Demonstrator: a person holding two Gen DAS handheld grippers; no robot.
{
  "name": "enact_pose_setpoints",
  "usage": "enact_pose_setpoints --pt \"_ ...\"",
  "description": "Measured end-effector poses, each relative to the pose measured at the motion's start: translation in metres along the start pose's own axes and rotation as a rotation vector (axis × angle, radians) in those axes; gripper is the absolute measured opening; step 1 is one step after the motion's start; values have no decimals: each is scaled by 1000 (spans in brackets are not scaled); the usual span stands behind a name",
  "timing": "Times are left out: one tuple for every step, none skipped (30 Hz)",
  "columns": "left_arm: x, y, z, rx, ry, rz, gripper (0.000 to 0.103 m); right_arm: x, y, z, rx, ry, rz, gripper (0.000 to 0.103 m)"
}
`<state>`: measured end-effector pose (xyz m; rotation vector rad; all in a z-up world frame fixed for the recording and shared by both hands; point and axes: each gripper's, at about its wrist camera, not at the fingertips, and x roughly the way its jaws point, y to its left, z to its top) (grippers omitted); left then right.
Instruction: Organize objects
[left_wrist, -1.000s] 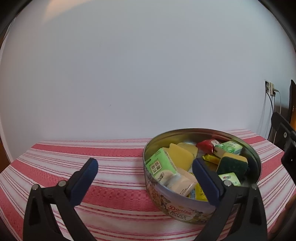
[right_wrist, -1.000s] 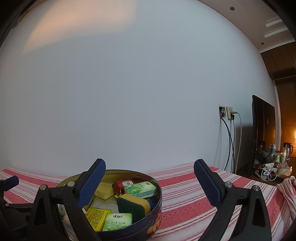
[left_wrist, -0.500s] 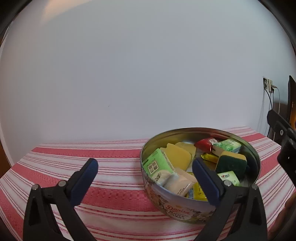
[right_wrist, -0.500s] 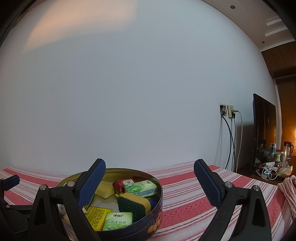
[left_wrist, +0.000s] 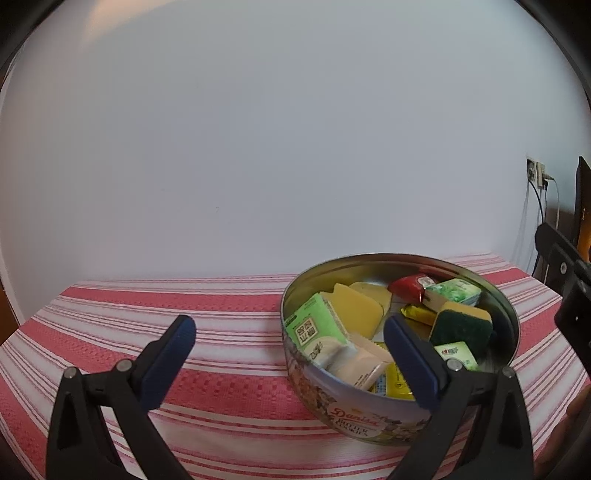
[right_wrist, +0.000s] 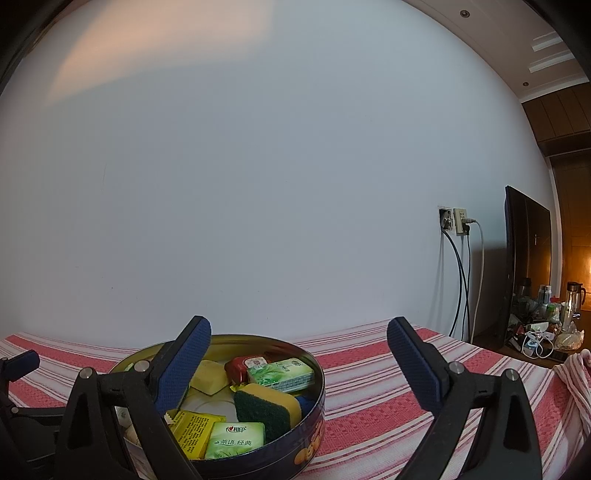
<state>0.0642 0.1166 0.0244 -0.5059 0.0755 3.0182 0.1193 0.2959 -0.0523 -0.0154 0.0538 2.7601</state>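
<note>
A round cookie tin (left_wrist: 369, 417) sits on a table covered by a red-and-white striped cloth (left_wrist: 221, 325), filling the lower right of the left wrist view and the lower left of the right wrist view (right_wrist: 306, 446). It is open-topped and packed with small things: a green-and-yellow scouring sponge (left_wrist: 461, 325) toward its right side, a green tissue pack (left_wrist: 452, 293) behind the sponge, a red packet (left_wrist: 408, 286) beside that, pale yellow sponge pieces (left_wrist: 356, 312) near the middle, a green carton with a printed code (left_wrist: 314, 330) leaning on the left wall, and a yellow packet (left_wrist: 393, 382) low at the front. In the right wrist view the sponge (right_wrist: 266, 406) lies mid-tin with another green tissue pack (right_wrist: 236, 439) in front of it.

The left gripper (left_wrist: 290, 339) hangs at the bottom centre of its frame with its blue-padded tongs spread wide and nothing between them; its right pad sits over the near part of the tin, its left pad over bare cloth. The right gripper (right_wrist: 299, 341) is likewise wide apart and empty, its left pad over the tin, its right pad over the cloth.

Behind the table is a plain white wall (right_wrist: 258, 166). At the right of the right wrist frame are a wall socket with cables (right_wrist: 456, 221), a dark flat screen (right_wrist: 526, 266) and a cluttered surface (right_wrist: 543, 332).
</note>
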Motion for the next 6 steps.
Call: enact_pose_setpoints --pt "0 1 0 -2 2 1 103 0 1 0 1 -1 -2 98" --pt "0 1 0 -3 4 3 103 0 0 0 1 -1 -2 98" --pt "1 2 0 -3 6 4 103 0 0 0 2 -1 -1 98" --pt "2 1 0 -4 8 5 103 0 0 0 2 -1 1 98" --pt "2 1 0 -5 11 6 103 0 0 0 2 -1 1 98" --pt "3 1 0 -6 14 6 103 0 -1 0 2 0 2 98"
